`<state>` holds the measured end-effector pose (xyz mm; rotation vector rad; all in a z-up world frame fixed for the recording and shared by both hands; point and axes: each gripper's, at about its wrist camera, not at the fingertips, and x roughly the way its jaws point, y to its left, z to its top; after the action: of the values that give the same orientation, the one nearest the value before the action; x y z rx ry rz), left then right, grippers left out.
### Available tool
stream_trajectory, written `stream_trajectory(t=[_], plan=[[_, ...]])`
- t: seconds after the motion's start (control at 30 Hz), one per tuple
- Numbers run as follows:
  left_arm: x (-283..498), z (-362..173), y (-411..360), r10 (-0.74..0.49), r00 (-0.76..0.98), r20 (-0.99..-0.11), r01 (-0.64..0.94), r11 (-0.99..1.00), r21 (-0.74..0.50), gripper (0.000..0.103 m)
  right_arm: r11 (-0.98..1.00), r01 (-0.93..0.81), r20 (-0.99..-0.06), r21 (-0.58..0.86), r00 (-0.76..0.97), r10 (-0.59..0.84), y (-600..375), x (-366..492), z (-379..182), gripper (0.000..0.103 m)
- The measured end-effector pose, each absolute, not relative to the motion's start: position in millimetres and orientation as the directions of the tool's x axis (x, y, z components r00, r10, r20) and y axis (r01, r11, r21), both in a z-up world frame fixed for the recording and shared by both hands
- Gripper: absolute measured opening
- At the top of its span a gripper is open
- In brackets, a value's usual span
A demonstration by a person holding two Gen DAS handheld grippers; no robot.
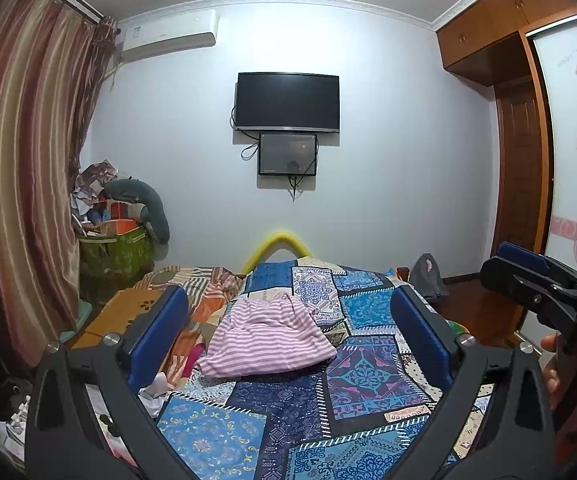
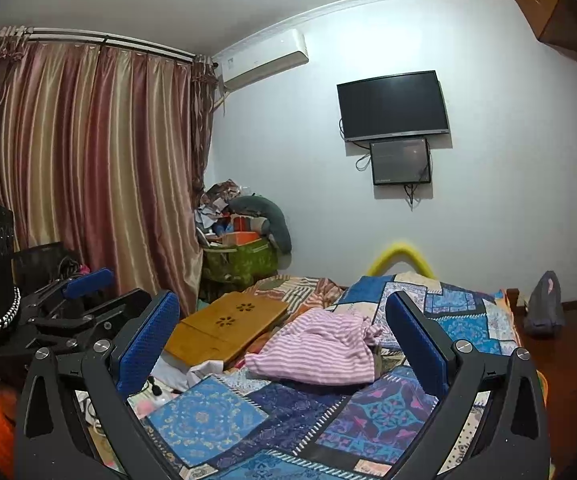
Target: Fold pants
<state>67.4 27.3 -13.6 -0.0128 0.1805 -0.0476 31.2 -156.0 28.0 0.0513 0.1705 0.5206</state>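
Frankly, the pants (image 1: 270, 336) lay in a loose, rumpled heap mid-bed on the patchwork quilt (image 1: 368, 376) — no flat, squared fold showed, so folding was left to do (my read). Left gripper (image 1: 288, 334) and right gripper (image 2: 282, 340) both hung above the near end, jaws spread wide, holding nothing. A wooden lap tray (image 2: 228, 328) sat just left of the heap — could crowd spreading.

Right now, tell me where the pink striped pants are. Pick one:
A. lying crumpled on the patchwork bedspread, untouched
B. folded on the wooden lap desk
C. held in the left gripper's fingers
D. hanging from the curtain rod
A: the pink striped pants lie crumpled on the patchwork bedspread, ahead of both open grippers, left gripper and right gripper, neither touching them.
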Motion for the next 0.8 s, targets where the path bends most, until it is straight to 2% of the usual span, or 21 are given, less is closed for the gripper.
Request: stream_trajectory(t=[0.8], plan=[[74.6,-19.0,28.5,-0.064,0.978,-0.198,0.062,0.998,-0.017,0.102,0.867,-0.486,-0.174,0.109,0.850,0.498,-158.3,33.5,27.7,0.103]])
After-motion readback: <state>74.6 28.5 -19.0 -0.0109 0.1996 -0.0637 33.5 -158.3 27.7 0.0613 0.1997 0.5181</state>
